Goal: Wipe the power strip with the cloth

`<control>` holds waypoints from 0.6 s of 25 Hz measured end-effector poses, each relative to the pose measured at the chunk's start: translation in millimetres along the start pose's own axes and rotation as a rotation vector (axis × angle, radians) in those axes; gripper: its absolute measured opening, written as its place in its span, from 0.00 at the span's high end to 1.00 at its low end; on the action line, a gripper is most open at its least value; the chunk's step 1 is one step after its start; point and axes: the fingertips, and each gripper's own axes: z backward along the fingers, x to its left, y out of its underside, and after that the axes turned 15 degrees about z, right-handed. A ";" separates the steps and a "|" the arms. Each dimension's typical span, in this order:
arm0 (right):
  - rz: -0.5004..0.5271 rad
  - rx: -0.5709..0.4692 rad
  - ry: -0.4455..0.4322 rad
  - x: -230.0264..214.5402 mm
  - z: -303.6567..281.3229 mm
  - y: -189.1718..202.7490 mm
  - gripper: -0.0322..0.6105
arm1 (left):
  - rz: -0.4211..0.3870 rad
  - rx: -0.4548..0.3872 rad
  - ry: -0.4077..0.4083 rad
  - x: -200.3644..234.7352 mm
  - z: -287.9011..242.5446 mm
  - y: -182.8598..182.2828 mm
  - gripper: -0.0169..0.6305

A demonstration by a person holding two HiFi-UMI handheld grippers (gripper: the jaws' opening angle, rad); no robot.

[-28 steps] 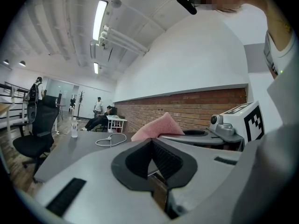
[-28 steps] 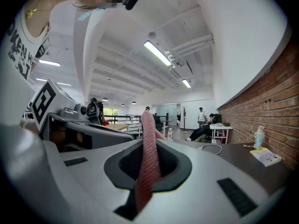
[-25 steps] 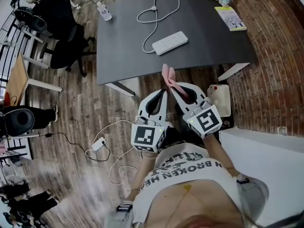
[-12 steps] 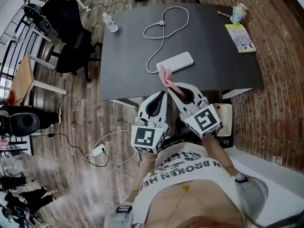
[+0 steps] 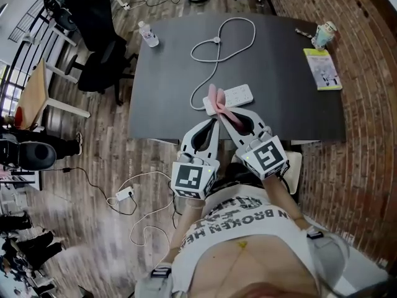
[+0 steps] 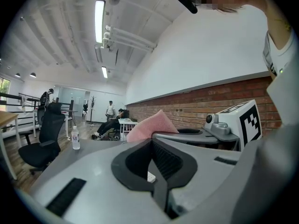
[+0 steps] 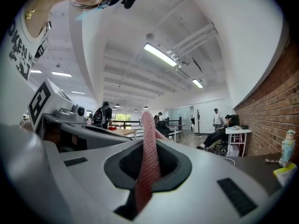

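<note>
The white power strip (image 5: pixel 238 95) lies on the dark table (image 5: pixel 167 73), its cable (image 5: pixel 218 40) looping toward the far edge. My right gripper (image 5: pixel 224 112) is shut on a pink cloth (image 5: pixel 216 100), which sticks up past the jaws and overlaps the strip's left end in the head view. In the right gripper view the cloth (image 7: pixel 149 153) runs up between the pressed jaws of the right gripper (image 7: pixel 148 146). My left gripper (image 5: pixel 213 123) sits just left of it, shut and empty. The left gripper (image 6: pixel 152 141) shows closed jaws, with the cloth (image 6: pixel 150 124) beyond them.
A water bottle (image 5: pixel 149 34) stands at the table's far left corner. A yellow booklet (image 5: pixel 322 69) and a small cup (image 5: pixel 323 35) sit at the far right. Office chairs (image 5: pixel 96 39) stand left of the table. A white adapter (image 5: pixel 124 194) with cords lies on the wooden floor.
Both grippers and the cloth have moved forward from short of the table's near edge to over it. The cloth now reaches the power strip's left end. Both jaws stayed closed.
</note>
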 end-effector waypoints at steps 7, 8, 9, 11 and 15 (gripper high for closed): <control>-0.009 0.014 -0.024 -32.0 4.4 19.8 0.92 | 0.009 -0.001 -0.024 -7.4 -37.0 5.1 0.96; -0.010 0.007 -0.027 -34.1 4.4 21.5 0.92 | 0.011 0.000 -0.025 -8.0 -39.8 5.7 0.96; -0.009 0.005 -0.030 -35.4 4.1 23.1 0.92 | 0.012 0.002 -0.027 -8.2 -41.9 5.8 0.96; -0.009 0.013 -0.035 -37.4 2.9 26.3 0.92 | 0.013 0.004 -0.031 -7.0 -45.8 4.5 0.96; -0.024 0.029 -0.038 -45.0 -4.9 31.0 0.92 | 0.023 0.003 -0.037 1.2 -54.5 2.1 0.96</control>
